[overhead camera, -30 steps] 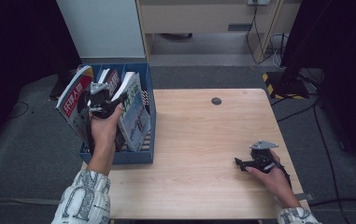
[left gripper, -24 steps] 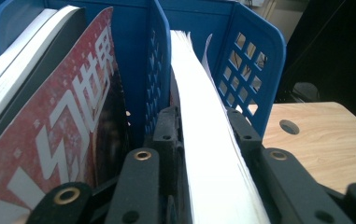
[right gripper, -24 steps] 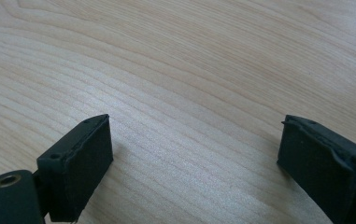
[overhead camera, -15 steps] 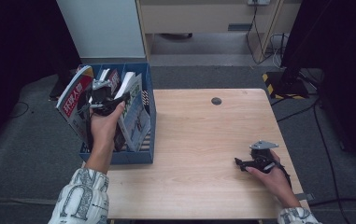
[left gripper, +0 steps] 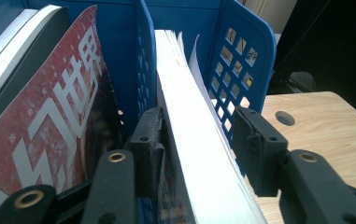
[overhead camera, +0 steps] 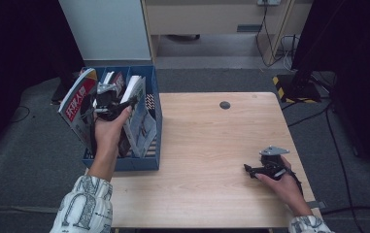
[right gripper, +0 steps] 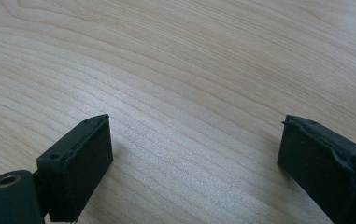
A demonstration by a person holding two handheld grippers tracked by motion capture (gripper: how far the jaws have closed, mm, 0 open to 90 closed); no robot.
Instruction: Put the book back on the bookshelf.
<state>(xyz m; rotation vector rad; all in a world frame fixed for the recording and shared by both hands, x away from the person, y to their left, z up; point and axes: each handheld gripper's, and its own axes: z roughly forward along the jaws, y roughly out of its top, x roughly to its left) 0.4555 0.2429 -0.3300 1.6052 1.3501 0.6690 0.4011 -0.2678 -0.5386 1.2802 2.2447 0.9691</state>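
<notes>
Blue plastic file box (overhead camera: 149, 92) with slotted compartments stands at the tabletop's left edge, holding magazines. A red-covered magazine (left gripper: 49, 135) leans in the slot left of the left tool (left gripper: 199, 144); a thick white-edged magazine (left gripper: 189, 140) stands between its jaws, which have just been opening: one pad touches the pages, the other stands clear. The right tool (right gripper: 194, 163) rests gaping wide on the bare wooden tabletop (overhead camera: 211, 145). Grey carpet (overhead camera: 27, 160) lies around.
</notes>
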